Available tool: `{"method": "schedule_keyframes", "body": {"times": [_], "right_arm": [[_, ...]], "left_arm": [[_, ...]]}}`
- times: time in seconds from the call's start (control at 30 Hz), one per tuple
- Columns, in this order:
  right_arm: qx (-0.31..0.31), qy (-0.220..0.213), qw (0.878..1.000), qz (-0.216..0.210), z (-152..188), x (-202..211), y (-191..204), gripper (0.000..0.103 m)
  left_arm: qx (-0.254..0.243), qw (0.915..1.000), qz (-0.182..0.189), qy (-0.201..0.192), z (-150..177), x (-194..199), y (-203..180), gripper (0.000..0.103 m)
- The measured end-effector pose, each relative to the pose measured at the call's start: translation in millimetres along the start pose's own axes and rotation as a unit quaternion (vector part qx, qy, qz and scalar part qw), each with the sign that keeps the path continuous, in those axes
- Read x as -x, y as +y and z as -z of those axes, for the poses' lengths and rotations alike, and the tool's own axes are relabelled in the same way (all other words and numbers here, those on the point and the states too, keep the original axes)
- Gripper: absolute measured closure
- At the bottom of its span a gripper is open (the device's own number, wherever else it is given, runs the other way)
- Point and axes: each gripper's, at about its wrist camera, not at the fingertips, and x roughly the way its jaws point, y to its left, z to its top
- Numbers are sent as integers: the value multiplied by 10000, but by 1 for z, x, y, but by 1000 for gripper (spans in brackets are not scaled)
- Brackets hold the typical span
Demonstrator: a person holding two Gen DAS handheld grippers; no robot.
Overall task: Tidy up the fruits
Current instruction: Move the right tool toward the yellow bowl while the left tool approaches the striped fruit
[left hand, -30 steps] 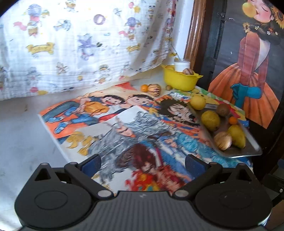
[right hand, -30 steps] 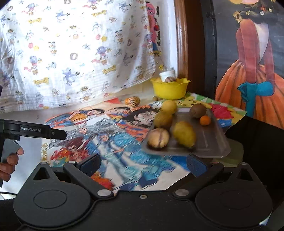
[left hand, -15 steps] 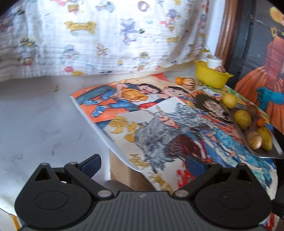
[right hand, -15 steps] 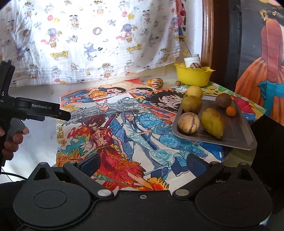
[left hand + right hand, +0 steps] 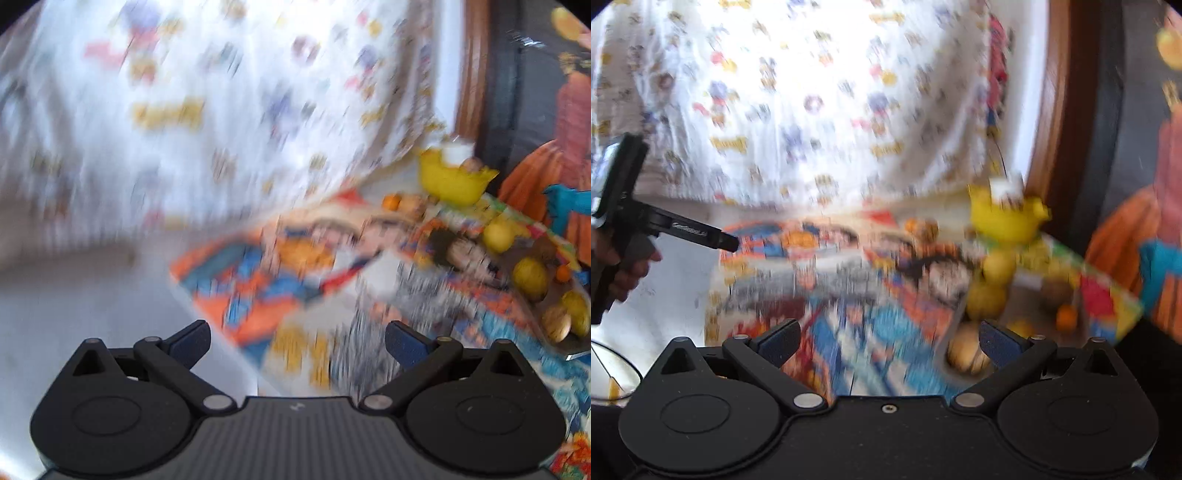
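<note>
Since no fruit was yet picked, both the left gripper and right gripper hovered with fingers spread wide and empty, the tray of fruit lying ahead and right of them.

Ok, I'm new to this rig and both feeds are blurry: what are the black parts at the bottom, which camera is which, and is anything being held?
There is no robot arm. A person holds a two-finger gripper in each hand, each with a fisheye camera looking forward along its fingers. The black parts are the grippers' own bodies. The left gripper and the right gripper both stand open, with nothing between the fingers. The right view also shows the person's left hand holding its tool. On the cartoon-printed mat sits a metal tray with yellowish fruits, and behind it a yellow bowl. A small orange fruit lies loose on the mat. Blur hides finer detail.
</note>
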Motion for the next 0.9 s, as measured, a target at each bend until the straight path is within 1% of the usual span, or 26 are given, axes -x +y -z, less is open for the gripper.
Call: {"method": "schedule_keyframes", "body": {"times": [0.07,0.1,0.17,0.27,0.37,0.5,0.63,0.7,0.73,0.8,0.9], "right_arm": [[214,-207,9995,-129,-23,3,-10,1],[326,-306,9988,-191,-34,3,-15,1],[692,-511,9958,-325,-58,1,-25,1],[1431,-668,9863,-465,-86,-10,-39,1],[1968,-579,9768,-608,-109,-35,-52,1],[2527,-327,9649,-628,-127,-77,-65,1],[2485,-55,9667,-612,-138,-120,-86,1],[2328,100,9709,-558,-142,-142,-97,1],[2165,200,9747,-513,-143,-154,-104,1],[1772,394,9822,-477,-144,-176,-116,1],[1157,629,9906,-370,-146,-210,-132,1]], "left_arm": [[-324,9987,236,-316,-20,1,0,0],[-538,9968,361,-476,-30,0,-1,0],[-1045,9892,611,-832,-45,-5,-5,0],[-1727,9745,691,-1252,-61,-20,-14,0],[-2401,9577,850,-1340,-71,-40,-30,0],[-3254,9321,824,-1357,-74,-69,-55,0],[-3788,9133,787,-1275,-78,-103,-73,0],[-3963,9068,801,-1196,-82,-122,-80,0],[-4004,9051,842,-1154,-83,-131,-81,0],[-3997,9052,948,-1088,-86,-147,-87,0],[-3836,9110,1136,-1003,-91,-170,-96,0]]}}
